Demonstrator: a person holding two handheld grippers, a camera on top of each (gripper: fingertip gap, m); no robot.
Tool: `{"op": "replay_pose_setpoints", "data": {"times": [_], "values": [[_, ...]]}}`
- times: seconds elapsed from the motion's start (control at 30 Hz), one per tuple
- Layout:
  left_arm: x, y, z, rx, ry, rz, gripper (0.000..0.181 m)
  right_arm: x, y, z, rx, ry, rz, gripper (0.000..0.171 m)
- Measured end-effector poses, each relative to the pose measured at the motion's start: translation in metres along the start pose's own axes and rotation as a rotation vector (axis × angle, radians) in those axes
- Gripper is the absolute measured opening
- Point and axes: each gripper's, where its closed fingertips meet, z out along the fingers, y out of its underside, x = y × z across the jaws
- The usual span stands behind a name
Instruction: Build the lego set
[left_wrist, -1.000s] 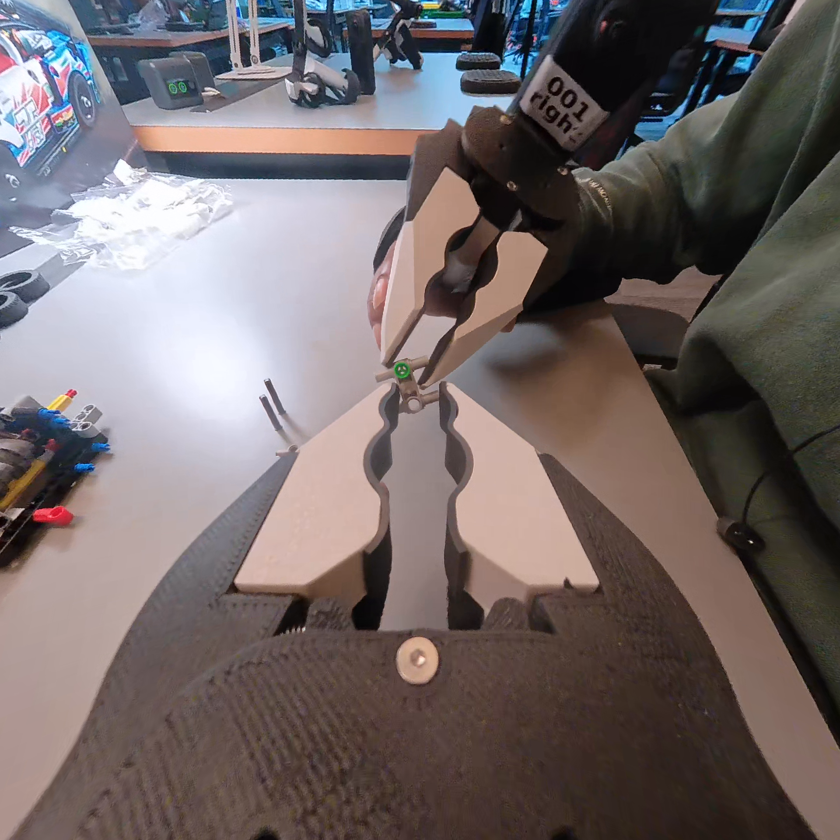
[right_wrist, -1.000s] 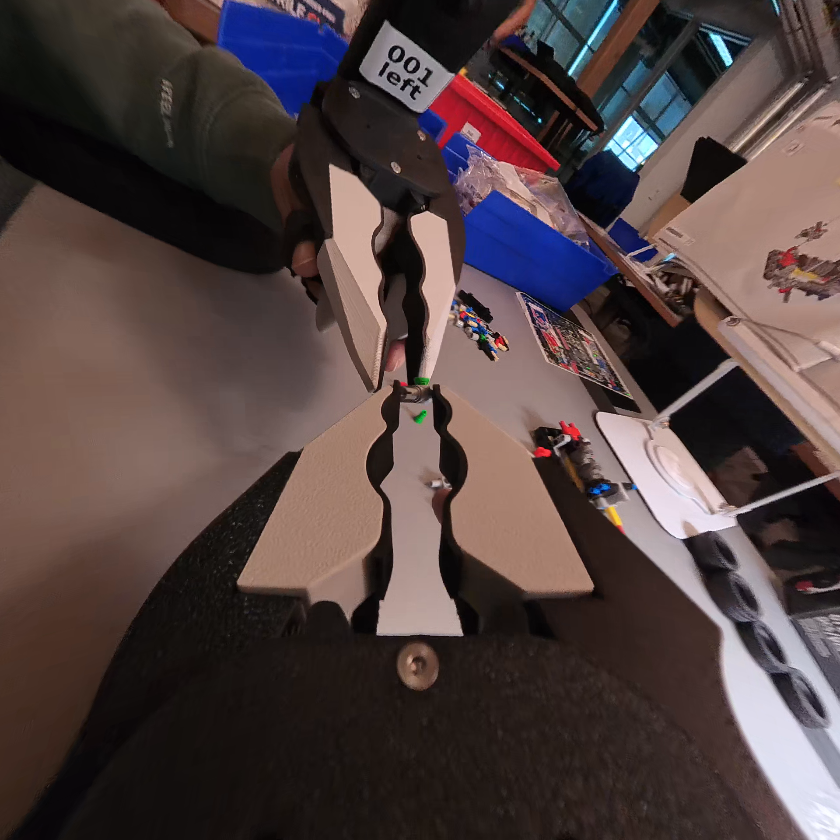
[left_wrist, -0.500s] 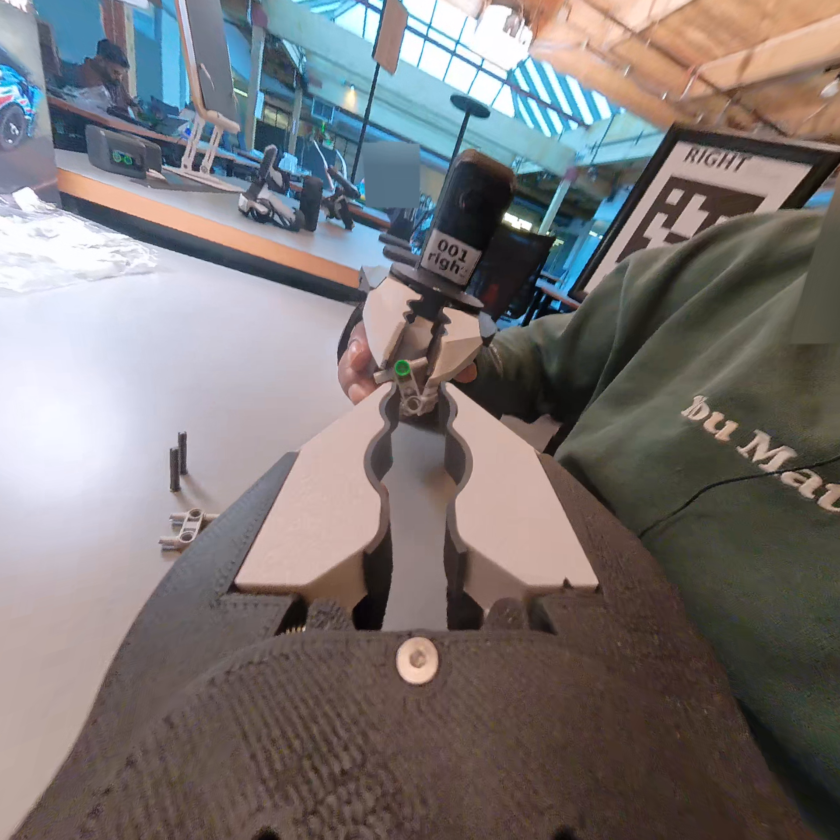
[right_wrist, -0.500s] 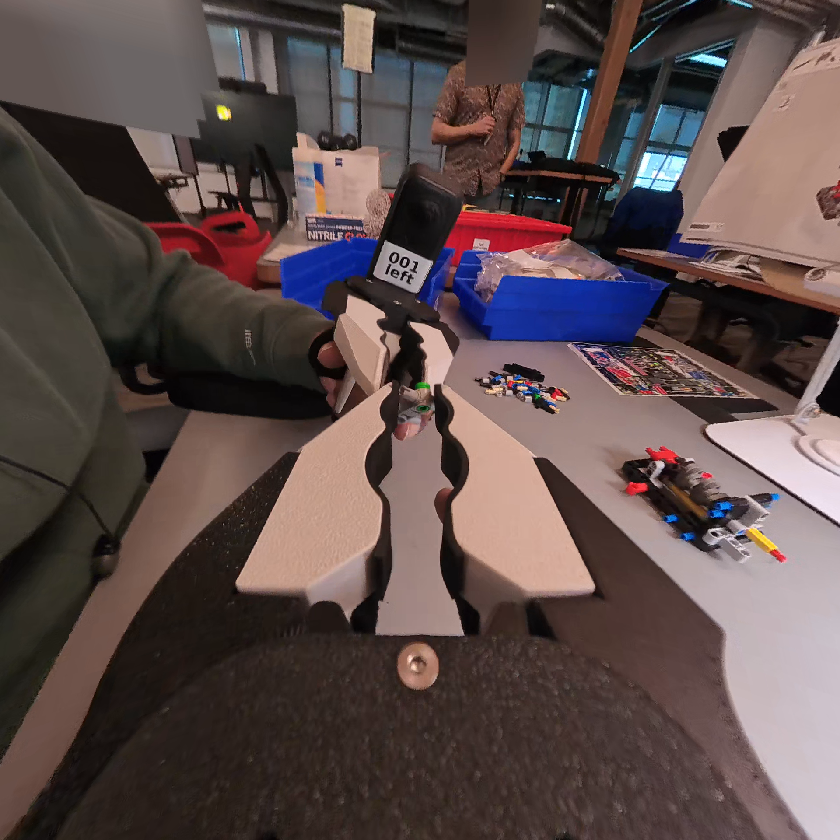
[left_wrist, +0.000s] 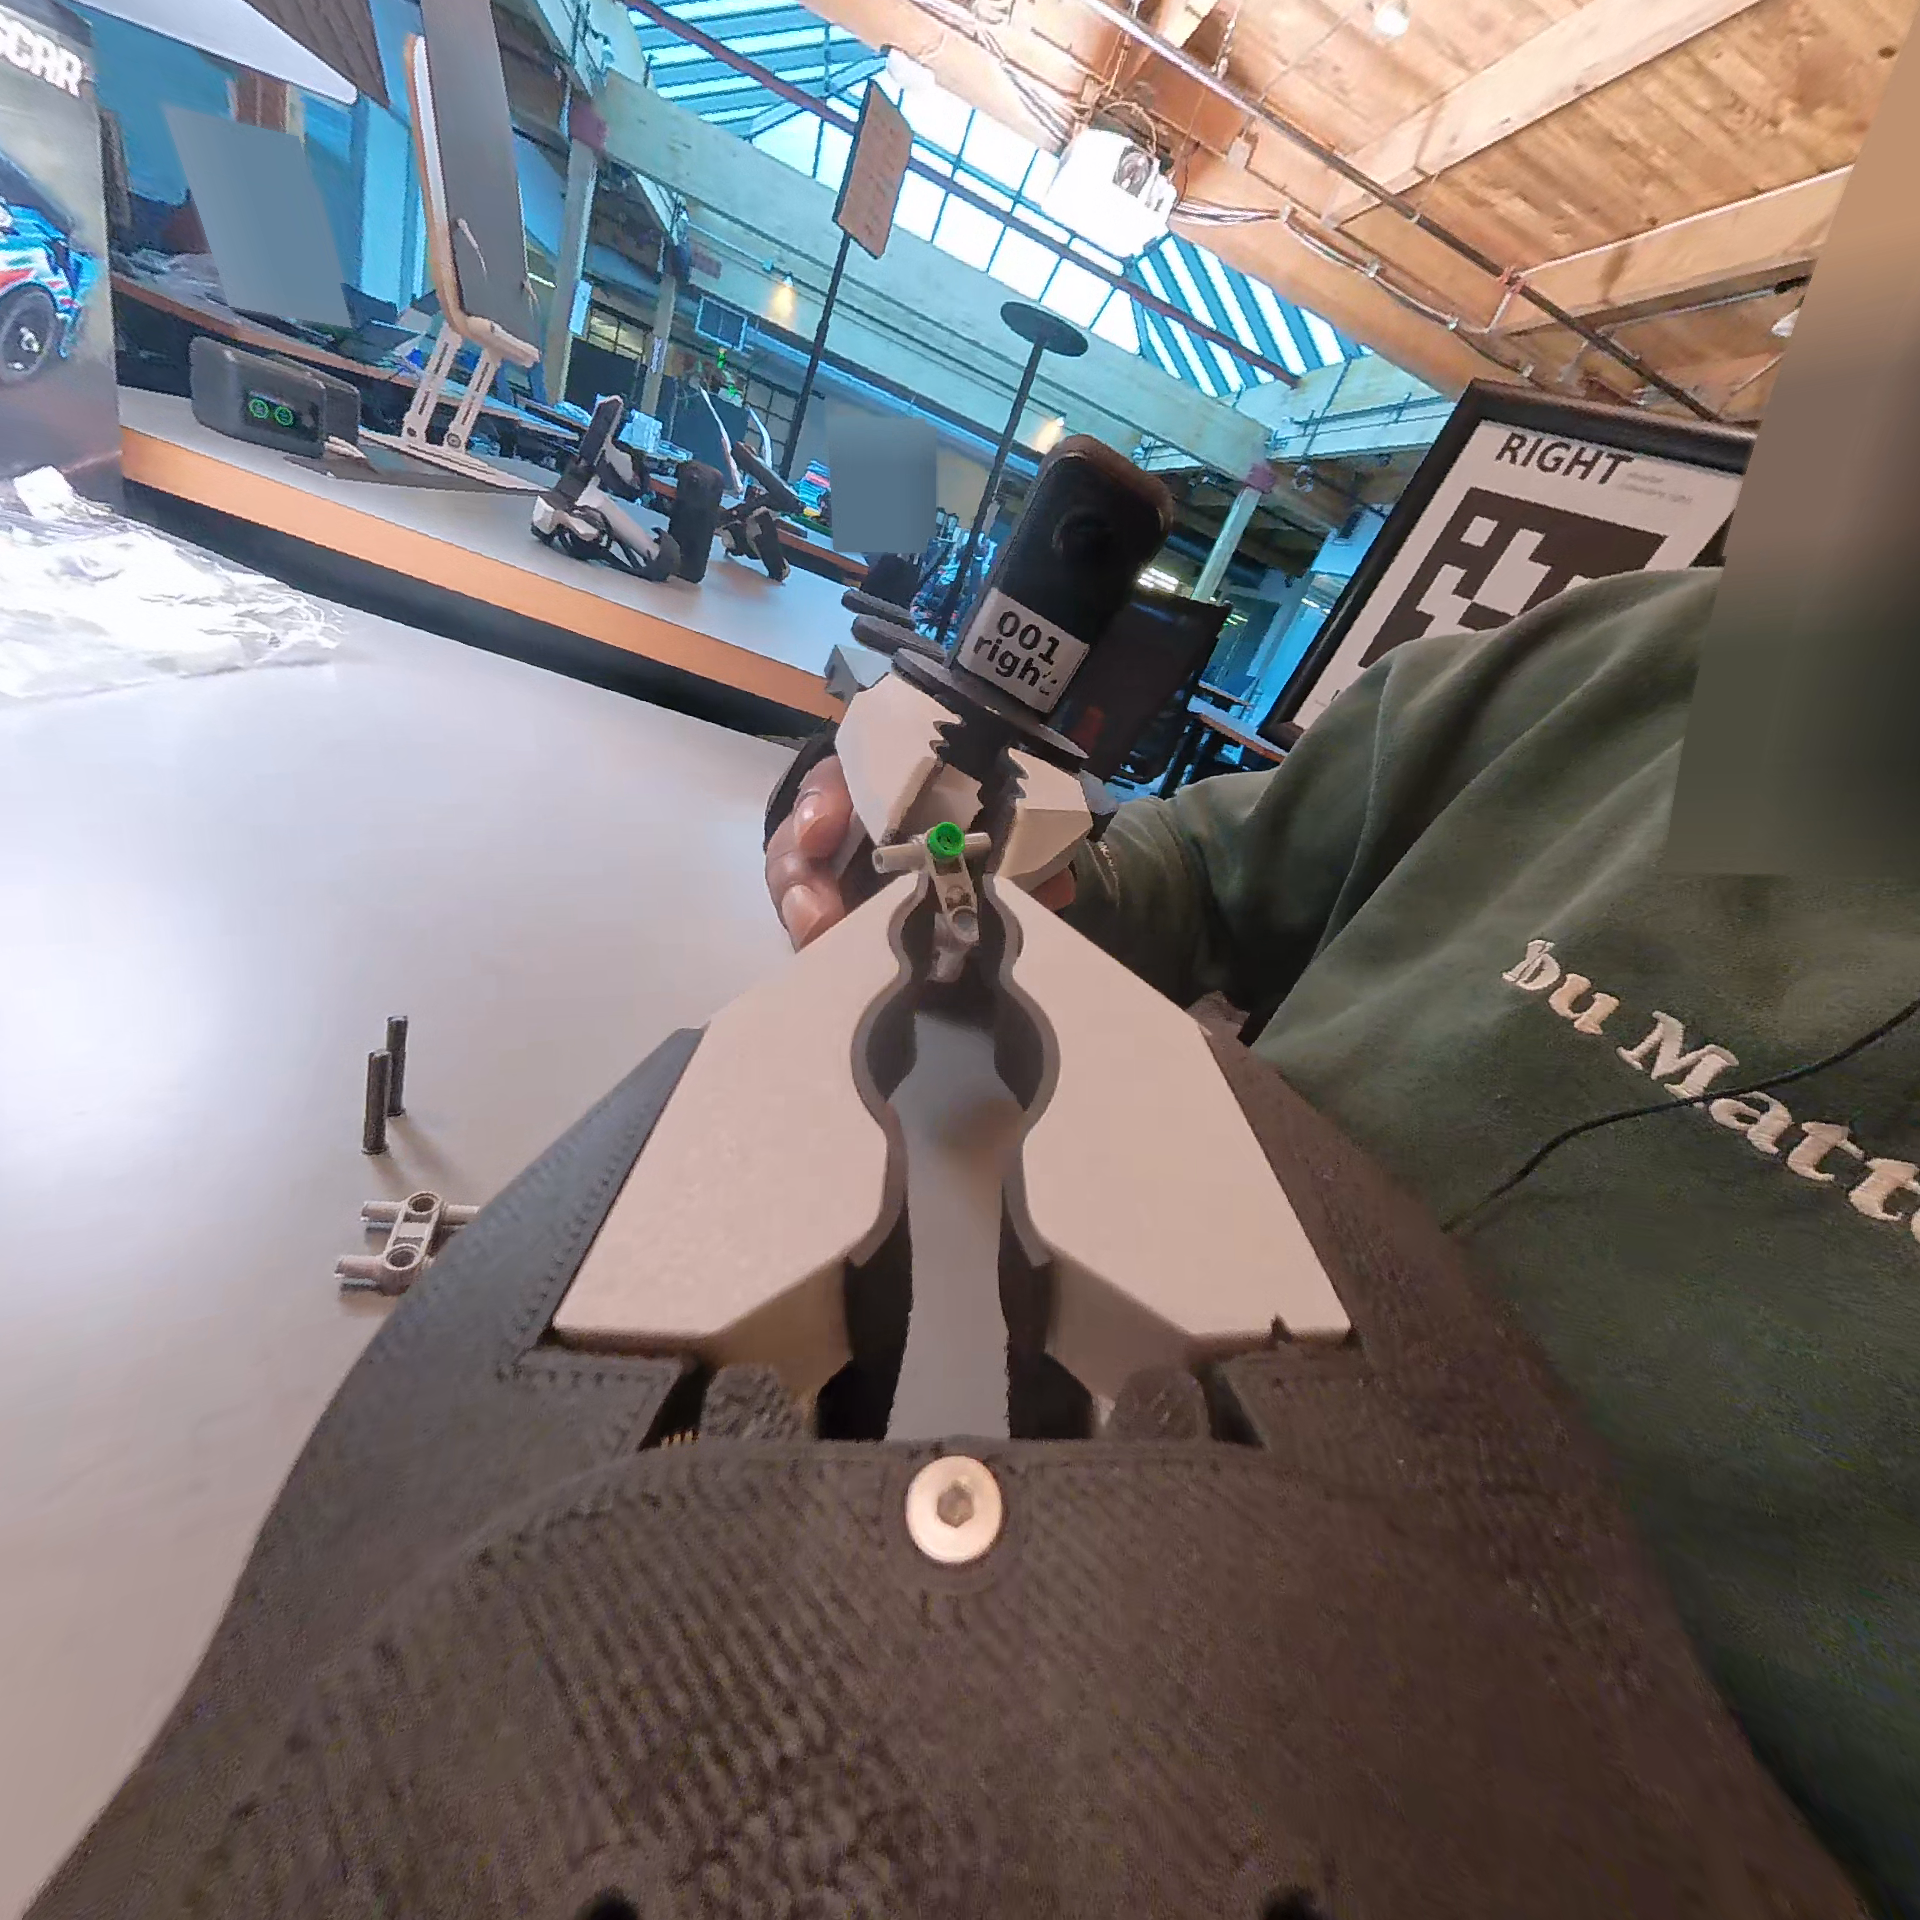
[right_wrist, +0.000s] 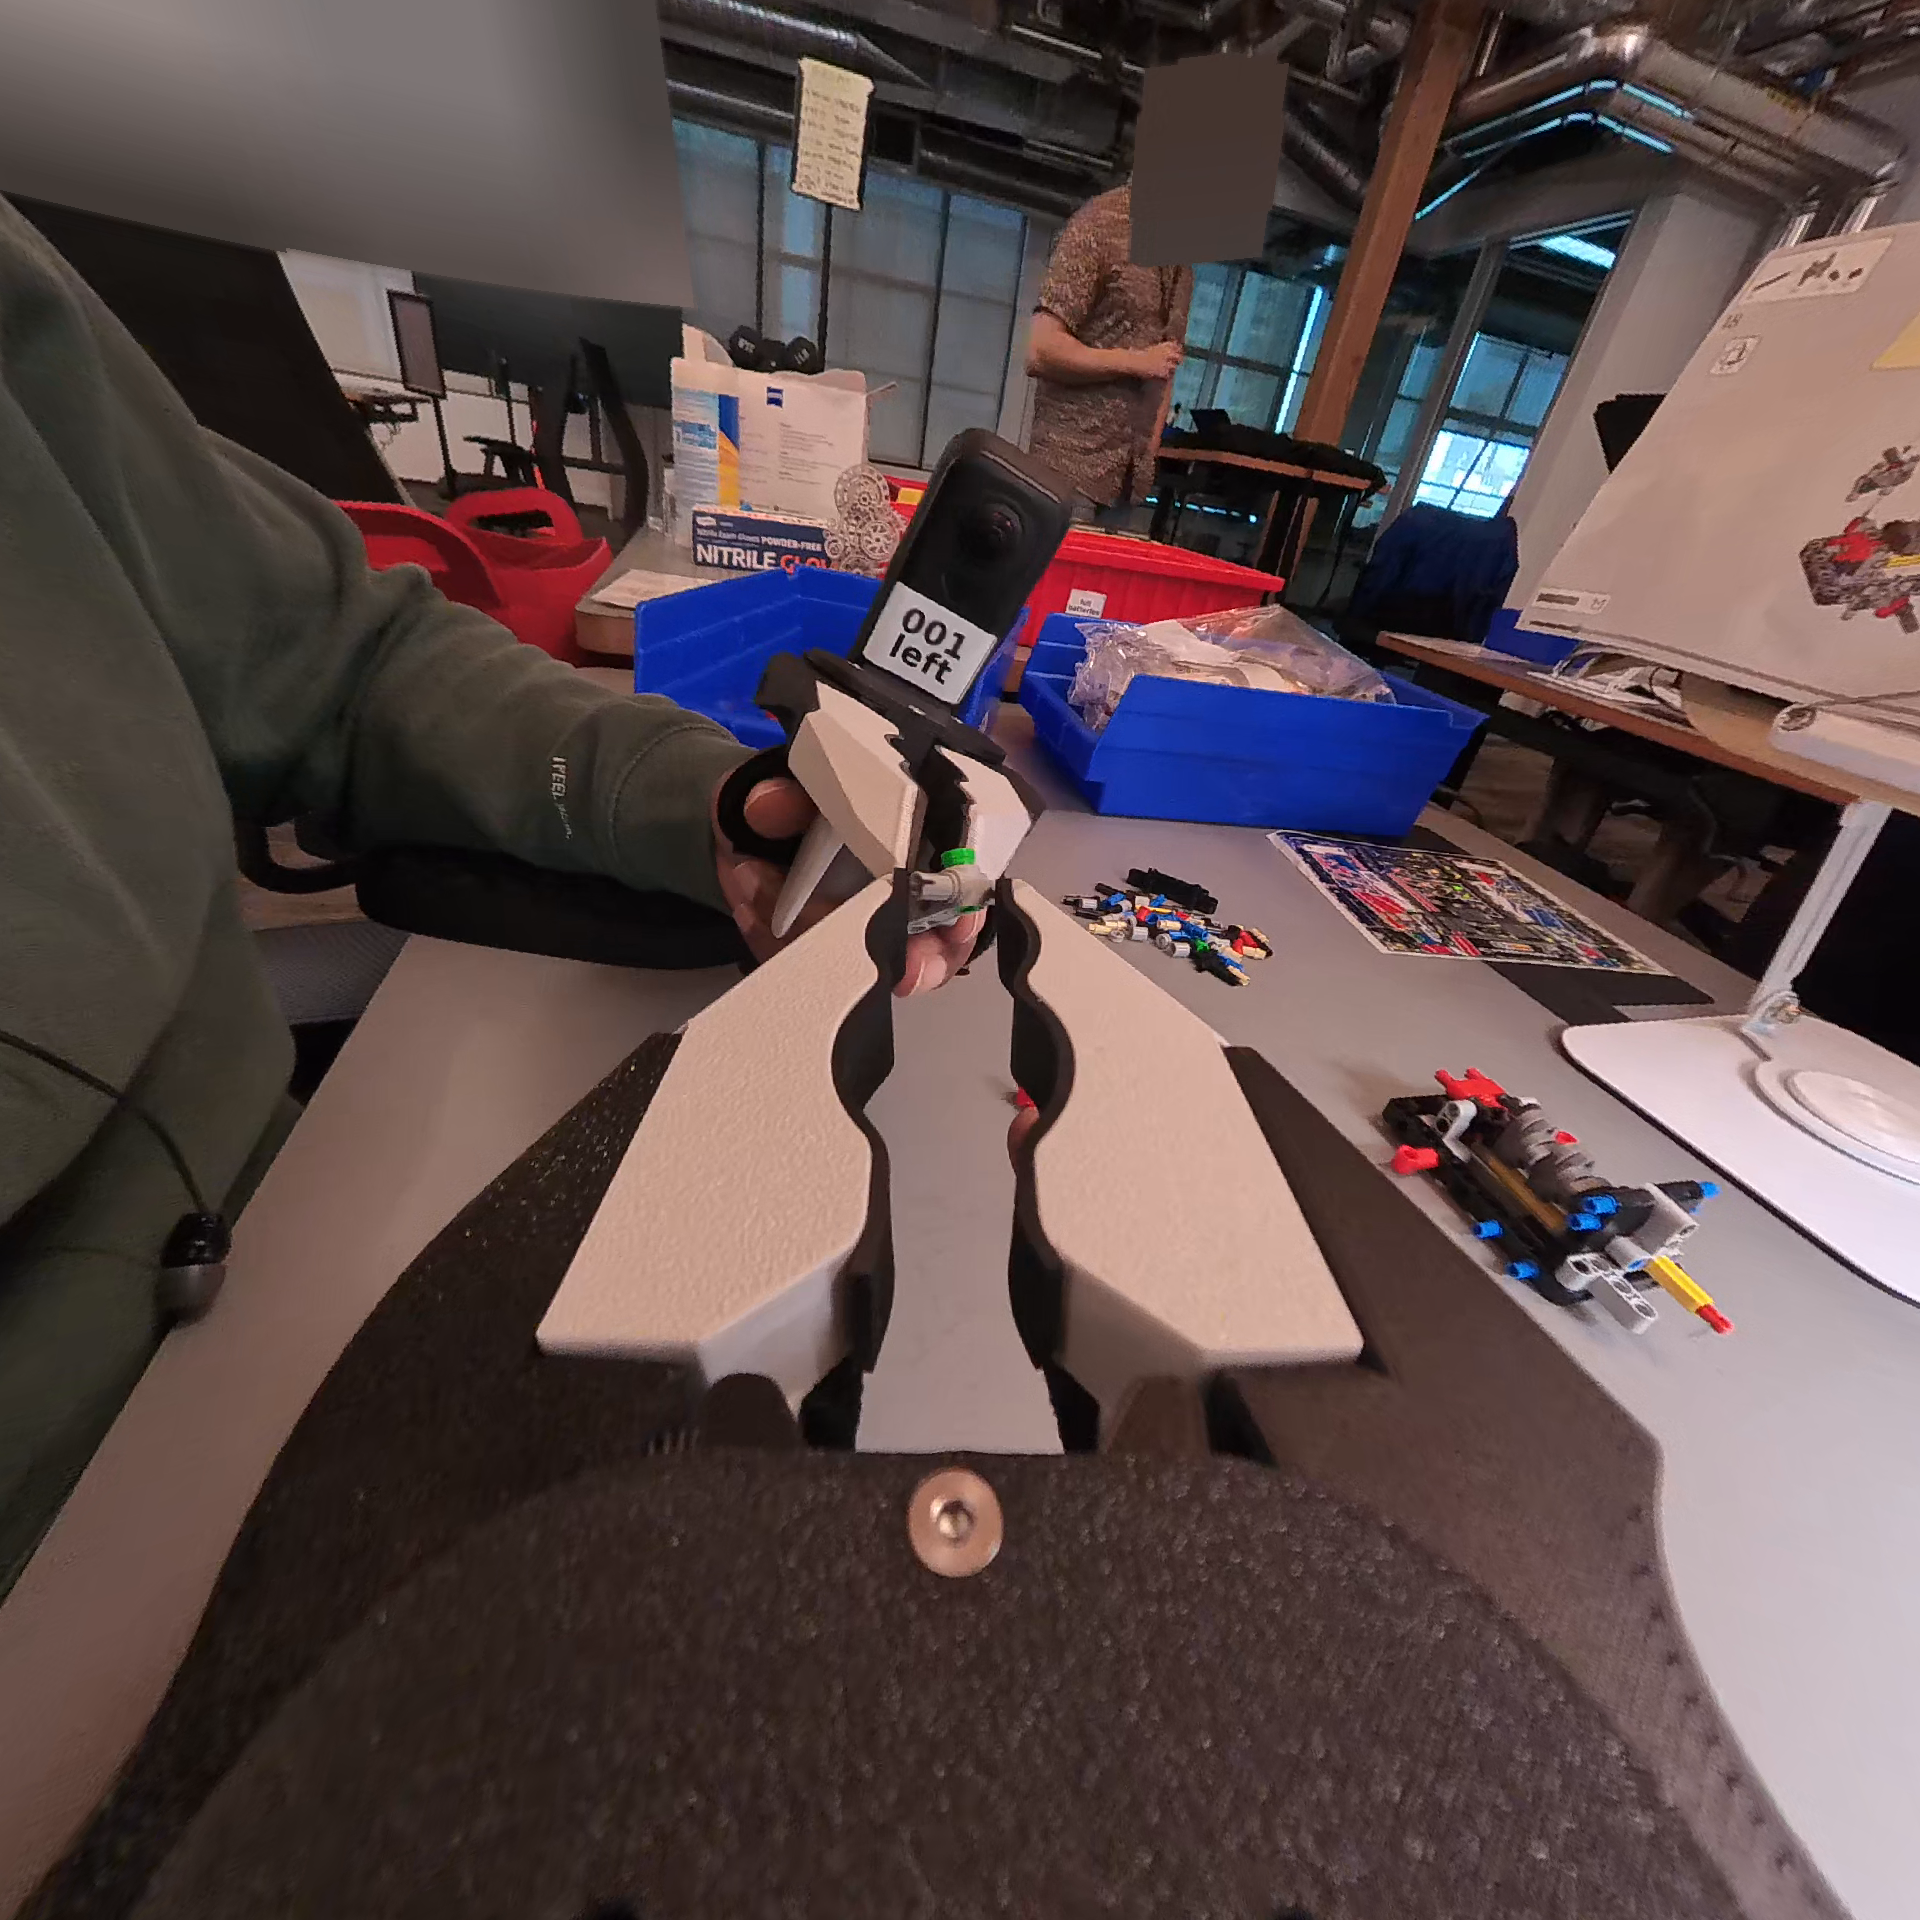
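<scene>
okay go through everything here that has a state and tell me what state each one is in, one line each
Left gripper: shut on small grey connector piece, held above the table.
Right gripper: shut on green-tipped grey cross piece.
Second grey connector: lying loose on grey table.
Two dark pins: lying side by side.
Partly built black model: resting, untouched.

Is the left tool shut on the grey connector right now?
Shut. The left tool has its tips pinched on the grey connector, whose green pin end sits at the right tool.

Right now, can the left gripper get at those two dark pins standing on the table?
Probably not yet: the left gripper is raised, its jaws pinching the grey connector. The dark pins stand unobstructed on the table.
</scene>
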Motion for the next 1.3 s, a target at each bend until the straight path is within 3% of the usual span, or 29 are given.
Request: {"op": "replay_pose_setpoints", "data": {"times": [0.3,0.57,0.7,1.03,1.2,1.3], "values": [[0.022,-0.014,-0.004,0.108,0.121,0.044,0.005,-0.017,-0.019,0.002,0.094,-0.144,0.189,0.014],[0.027,-0.014,-0.002,0.128,0.133,0.073,0.004,-0.020,-0.022,0.004,0.097,-0.153,0.256,0.012],[0.021,-0.013,-0.002,0.098,0.080,0.107,0.005,-0.013,-0.018,0.004,0.064,-0.080,0.161,0.006],[0.002,-0.005,-0.007,-0.056,-0.119,0.325,0.013,0.008,0.006,0.003,-0.183,0.177,-0.381,0.005],[-0.010,0.004,-0.007,-0.150,-0.210,0.428,0.029,0.006,0.024,0.006,-0.309,0.211,-0.597,0.005],[-0.013,0.014,-0.007,-0.210,-0.225,0.491,0.031,0.003,0.028,0.007,-0.332,0.202,-0.631,0.005]]}}
